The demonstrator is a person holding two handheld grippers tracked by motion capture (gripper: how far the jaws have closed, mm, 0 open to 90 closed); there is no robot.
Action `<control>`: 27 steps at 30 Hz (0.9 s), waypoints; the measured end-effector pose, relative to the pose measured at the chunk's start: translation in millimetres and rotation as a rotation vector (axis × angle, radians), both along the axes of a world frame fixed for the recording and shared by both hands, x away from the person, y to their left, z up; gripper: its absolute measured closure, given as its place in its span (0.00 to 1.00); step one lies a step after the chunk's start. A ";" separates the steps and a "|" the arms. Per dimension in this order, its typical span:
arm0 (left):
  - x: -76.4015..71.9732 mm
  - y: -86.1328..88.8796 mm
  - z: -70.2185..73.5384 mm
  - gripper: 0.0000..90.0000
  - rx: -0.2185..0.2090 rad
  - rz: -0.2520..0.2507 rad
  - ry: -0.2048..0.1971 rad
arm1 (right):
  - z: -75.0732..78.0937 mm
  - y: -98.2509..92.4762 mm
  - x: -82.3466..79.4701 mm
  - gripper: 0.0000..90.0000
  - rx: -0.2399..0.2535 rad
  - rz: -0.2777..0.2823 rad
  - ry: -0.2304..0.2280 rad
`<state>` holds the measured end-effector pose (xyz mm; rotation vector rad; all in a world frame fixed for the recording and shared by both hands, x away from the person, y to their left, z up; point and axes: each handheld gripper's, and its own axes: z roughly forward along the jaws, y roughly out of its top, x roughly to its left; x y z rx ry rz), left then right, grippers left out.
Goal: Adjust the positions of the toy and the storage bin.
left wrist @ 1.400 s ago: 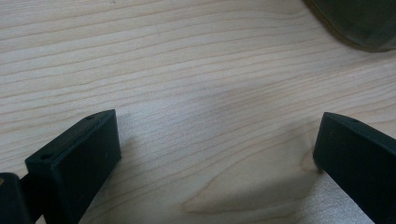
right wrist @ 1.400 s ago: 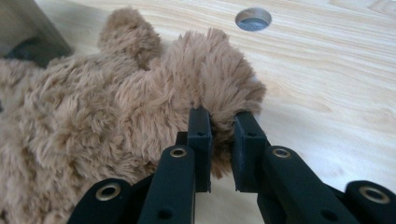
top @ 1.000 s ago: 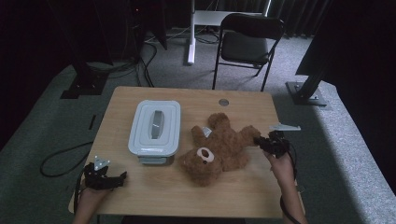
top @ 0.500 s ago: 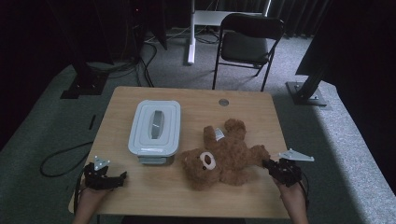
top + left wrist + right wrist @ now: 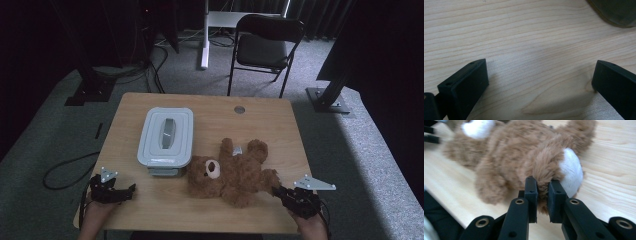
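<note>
Right gripper [image 5: 542,195]: fingers [image 5: 531,195] pinched close together on a tuft of fur at a paw of the teddy bear [image 5: 231,173], beside its white pad; in the high view this gripper [image 5: 281,194] sits at the near right of the tabletop [image 5: 200,210], touching the bear's limb.

Teddy bear: brown plush, white muzzle, lying sprawled on the tabletop near the middle, head toward the storage box [image 5: 165,135].

Left gripper [image 5: 539,82]: fingers [image 5: 465,85] set wide apart, nothing between them, bare wood beneath; in the high view it [image 5: 127,191] rests at the near left corner, well apart from the bear.

Storage box: pale grey, lid on, just left of the bear's head.

Folding chair [image 5: 265,47]: beyond the far edge, on the carpet.
</note>
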<state>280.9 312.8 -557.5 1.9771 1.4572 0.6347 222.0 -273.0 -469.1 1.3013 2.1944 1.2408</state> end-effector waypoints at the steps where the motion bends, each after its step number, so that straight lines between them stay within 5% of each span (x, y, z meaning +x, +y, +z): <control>1: 0.0 0.0 0.0 0.01 0.000 0.000 0.000 | 0.0 0.0 0.0 0.89 0.000 0.000 0.000; 5: 0.0 0.0 0.0 0.01 0.000 0.000 0.000 | 0.3 4.0 -6.9 0.89 -0.054 -0.019 -0.024; 8: 0.0 0.0 0.0 0.01 -0.001 0.000 0.000 | 1.1 0.1 -4.1 0.88 -0.033 -0.029 -0.025; 14: 0.0 -0.1 0.0 0.01 -0.001 0.000 0.000 | 30.0 -1.7 4.2 0.62 0.023 -0.039 -0.122; 19: 0.0 0.0 0.0 0.01 0.000 0.000 0.000 | 48.0 0.4 19.8 0.53 0.062 -0.031 -0.163; 27: 0.0 -0.1 -0.1 0.01 -0.002 0.000 -0.001 | 58.7 24.3 85.4 0.41 0.087 0.082 -0.104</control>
